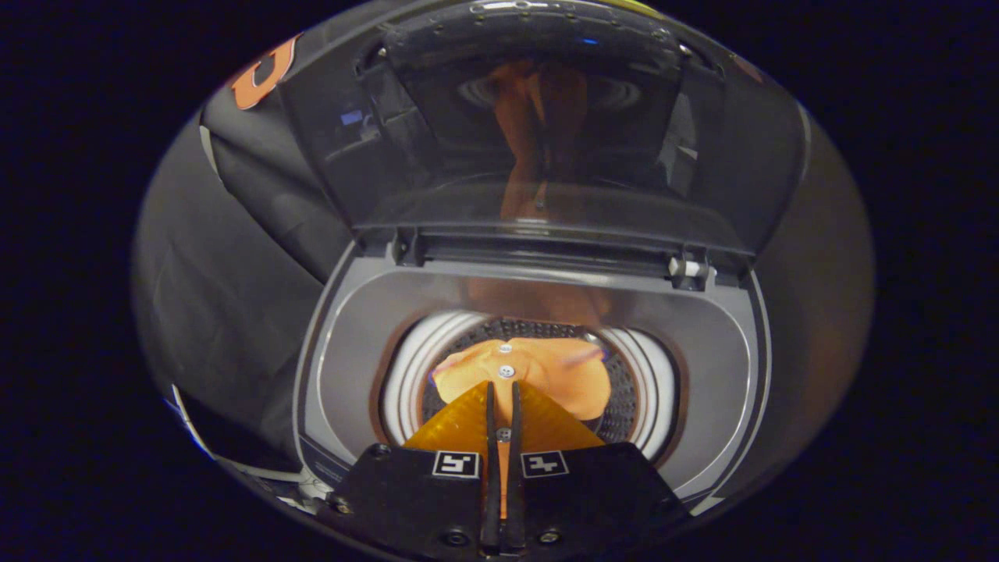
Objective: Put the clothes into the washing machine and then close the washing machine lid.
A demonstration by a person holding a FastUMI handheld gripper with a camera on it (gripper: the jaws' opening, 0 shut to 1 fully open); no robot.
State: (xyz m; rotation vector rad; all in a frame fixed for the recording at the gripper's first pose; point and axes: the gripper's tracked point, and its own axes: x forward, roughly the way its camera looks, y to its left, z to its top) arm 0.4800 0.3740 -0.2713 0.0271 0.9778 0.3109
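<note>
Right now the gripper (503, 388) hangs above the open mouth of a top-loading washing machine (722, 367), its 2 fingers (491, 414) pressed close together with only a thin strip of orange cloth showing in the narrow slit between them, so they pinch the garment. That orange garment (566, 375) hangs from the fingertips and spreads out just beyond them, over the perforated metal drum (624, 398), with 2 small round snaps or buttons visible on the fabric near the tips. A pale ring (406, 382) lines the drum opening, and the grey top panel of the machine surrounds it. Beyond the drum, the transparent tinted lid (538, 140) stands raised and tilted back on its hinge (687, 268), and an orange reflection of the cloth shows on its glossy surface. Dark cloth drapes beside the machine.
</note>
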